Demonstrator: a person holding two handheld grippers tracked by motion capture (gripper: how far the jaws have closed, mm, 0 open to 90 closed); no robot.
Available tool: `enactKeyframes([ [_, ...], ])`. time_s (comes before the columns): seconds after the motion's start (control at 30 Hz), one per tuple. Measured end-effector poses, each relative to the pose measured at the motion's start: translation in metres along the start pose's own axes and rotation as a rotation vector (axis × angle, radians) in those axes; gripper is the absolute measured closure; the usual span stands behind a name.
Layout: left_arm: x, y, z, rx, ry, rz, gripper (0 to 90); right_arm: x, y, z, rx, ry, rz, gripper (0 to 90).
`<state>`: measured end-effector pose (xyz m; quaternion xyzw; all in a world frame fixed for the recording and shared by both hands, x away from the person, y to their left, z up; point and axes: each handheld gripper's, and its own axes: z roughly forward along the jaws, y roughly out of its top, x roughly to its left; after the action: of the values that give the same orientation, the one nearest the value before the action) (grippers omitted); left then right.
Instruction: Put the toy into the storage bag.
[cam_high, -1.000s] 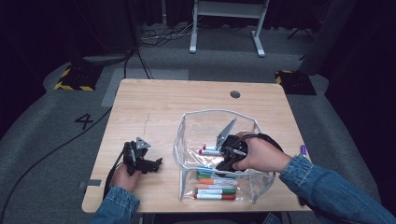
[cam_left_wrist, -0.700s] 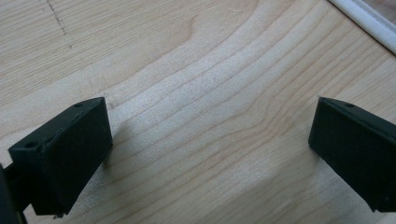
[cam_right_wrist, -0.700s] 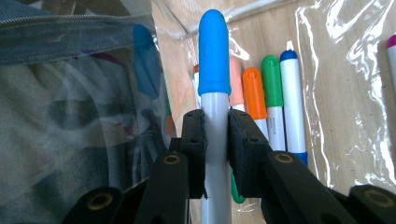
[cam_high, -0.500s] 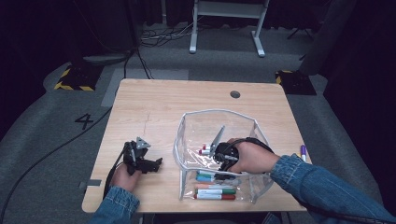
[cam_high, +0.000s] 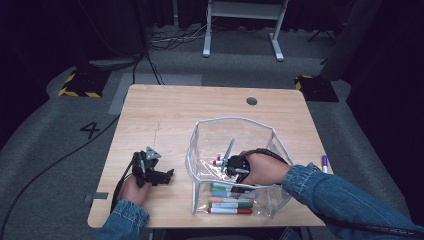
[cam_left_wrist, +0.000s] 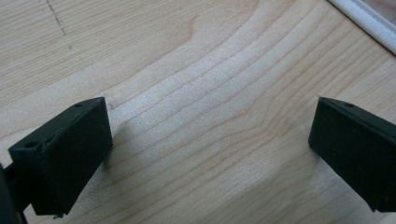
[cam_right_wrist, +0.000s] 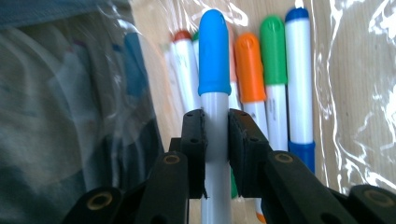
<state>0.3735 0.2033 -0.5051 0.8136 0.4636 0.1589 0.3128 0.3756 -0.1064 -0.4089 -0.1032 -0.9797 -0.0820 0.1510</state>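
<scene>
**Reader:** Two black jaws fill the bottom of the right gripper view. What sits between them?

**Describer:** The right gripper (cam_right_wrist: 215, 140) is clamped on a blue-capped marker (cam_right_wrist: 214, 60). Both pads press the marker's white barrel, and the cap points up and away from the camera. The lower end of the barrel is cut off by the bottom edge of the picture.

**Reader:** What lies just past it?

**Describer:** A row of loose markers (cam_right_wrist: 273, 84) lies flat beyond the held one: orange cap, green cap, blue cap, and another with a reddish cap to the left. The held marker hides part of that row, so I cannot count them all. Crinkled clear plastic glares over the wood, and the left part of the picture is a blur of denim seen through plastic.

**Reader:** Where is all this on the table?

**Describer:** In the high view the right gripper (cam_high: 231, 164) and its hand are down inside a clear plastic bin (cam_high: 200, 145) on the right half of the wooden table (cam_high: 165, 110). The hand covers most of the gripper. More markers (cam_high: 231, 204) lie at the bin's near end. A purple marker (cam_high: 324, 162) rests outside, half hidden behind the sleeve.

**Reader:** And the other hand?

**Describer:** The left gripper (cam_high: 165, 175) rests on the table left of the bin, apart from it. In its own view the left gripper's jaws stand wide over bare wood, holding nothing, with a white bin edge (cam_left_wrist: 359, 18) at the top corner.
</scene>
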Motion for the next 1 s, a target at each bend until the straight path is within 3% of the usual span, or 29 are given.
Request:
enactKeyframes([
  [0.1, 0.0, 0.0, 0.0, 0.0, 0.0, 0.0, 0.0, -0.003, -0.001, 0.003, 0.028, -0.014, 0.014, 77.2],
  [0.27, 0.0, 0.0, 0.0, 0.0, 0.0, 0.0, 0.0, -0.009, -0.002, 0.004, 0.027, -0.037, 0.033, 76.8],
  [0.3, 0.0, 0.0, 0.0, 0.0, 0.0, 0.0, 0.0, -0.01, -0.003, 0.005, 0.016, -0.064, 0.027, 69.3],
  [0.37, 0.0, 0.0, 0.0, 0.0, 0.0, 0.0, 0.0, -0.013, -0.003, 0.005, -0.043, -0.146, -0.024, 46.6],
  [0.4, 0.0, 0.0, 0.0, 0.0, 0.0, 0.0, 0.0, -0.014, -0.002, 0.002, -0.061, -0.181, -0.057, 44.2],
  [0.57, 0.0, 0.0, 0.0, 0.0, 0.0, 0.0, 0.0, -0.012, 0.0, -0.017, -0.134, -0.237, -0.115, 43.2],
  [0.73, 0.0, 0.0, 0.0, 0.0, 0.0, 0.0, 0.0, -0.006, -0.002, -0.035, -0.217, -0.251, -0.09, 42.5],
  [0.83, 0.0, 0.0, 0.0, 0.0, -0.002, 0.0, 0.0, 0.0, -0.006, -0.052, -0.29, -0.264, -0.085, 42.5],
  [1.0, 0.0, 0.0, 0.0, 0.0, 0.0, -0.002, 0.0, 0.014, -0.018, -0.09, -0.468, -0.296, -0.053, 41.3],
])
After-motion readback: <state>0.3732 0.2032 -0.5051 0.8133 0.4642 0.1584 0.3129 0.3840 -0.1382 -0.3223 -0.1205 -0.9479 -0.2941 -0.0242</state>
